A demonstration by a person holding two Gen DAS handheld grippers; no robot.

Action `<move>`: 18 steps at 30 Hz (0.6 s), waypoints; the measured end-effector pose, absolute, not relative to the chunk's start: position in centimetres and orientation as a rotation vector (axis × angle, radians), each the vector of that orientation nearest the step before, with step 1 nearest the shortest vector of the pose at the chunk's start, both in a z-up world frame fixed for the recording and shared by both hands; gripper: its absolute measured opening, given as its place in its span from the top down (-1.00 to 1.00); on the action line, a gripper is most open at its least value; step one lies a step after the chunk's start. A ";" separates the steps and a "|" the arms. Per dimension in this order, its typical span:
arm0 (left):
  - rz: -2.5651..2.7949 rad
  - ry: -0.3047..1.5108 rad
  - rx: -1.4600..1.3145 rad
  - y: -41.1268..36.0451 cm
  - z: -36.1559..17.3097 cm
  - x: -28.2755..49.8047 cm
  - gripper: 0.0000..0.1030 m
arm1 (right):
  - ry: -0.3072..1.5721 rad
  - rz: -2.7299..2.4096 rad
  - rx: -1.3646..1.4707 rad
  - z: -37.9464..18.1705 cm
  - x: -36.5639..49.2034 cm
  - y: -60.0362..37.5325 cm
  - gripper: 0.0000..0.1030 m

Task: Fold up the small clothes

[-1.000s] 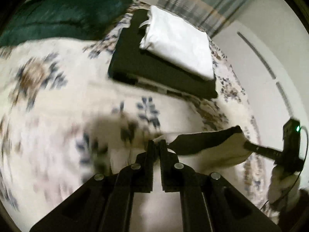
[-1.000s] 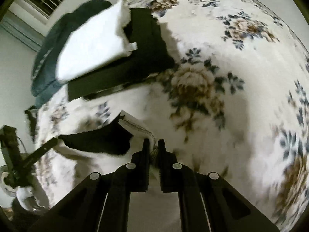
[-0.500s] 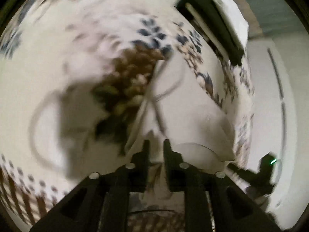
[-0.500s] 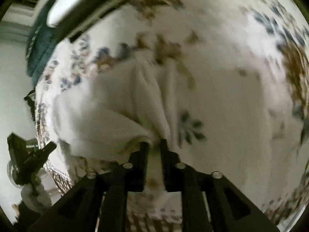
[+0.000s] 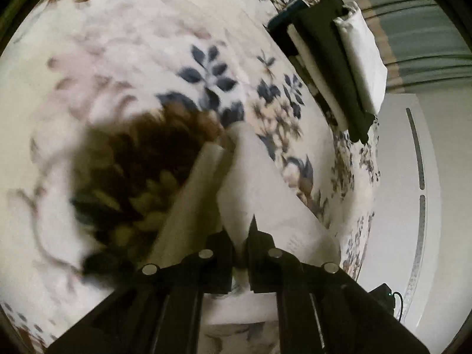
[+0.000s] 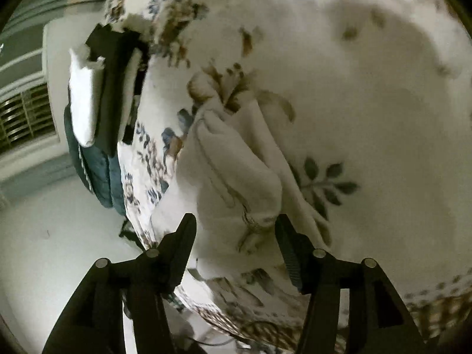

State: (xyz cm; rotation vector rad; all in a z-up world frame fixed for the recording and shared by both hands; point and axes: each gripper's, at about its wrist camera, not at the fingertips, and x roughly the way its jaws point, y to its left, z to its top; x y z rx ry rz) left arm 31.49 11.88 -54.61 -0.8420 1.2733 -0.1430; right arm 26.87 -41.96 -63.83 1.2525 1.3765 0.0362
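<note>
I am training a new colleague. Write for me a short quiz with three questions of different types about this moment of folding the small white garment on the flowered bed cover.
1. True or false: the right gripper is closed on the white garment.
2. Multiple choice: what does the left gripper hold? A) nothing B) the white garment C) the green pillow
3. Fill in: on the stack of folded clothes, the top piece has the colour ____.

Key:
1. False; its jaws stand wide apart, with the garment lying between them on the flowered bed cover.
2. B
3. white
</note>
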 end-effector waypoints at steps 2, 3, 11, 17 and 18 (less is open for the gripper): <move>-0.146 1.231 -0.860 12.0 -53.0 30.5 0.90 | 1.353 0.019 1.231 -63.0 26.9 -41.7 0.80; -0.147 1.222 -0.858 12.3 -52.4 30.0 0.90 | 1.334 0.017 1.225 -62.3 26.9 -41.9 0.81; -0.130 1.394 -0.919 15.4 -55.3 28.1 0.73 | 1.494 -0.053 1.057 -62.5 25.4 -43.0 0.82; -0.083 1.337 -0.771 16.5 -52.1 27.6 -0.04 | 1.458 -0.117 0.845 -59.6 26.4 -43.4 0.08; -0.090 1.314 -0.742 16.4 -51.6 28.2 -0.10 | 1.428 -0.116 0.821 -58.8 26.8 -43.5 0.01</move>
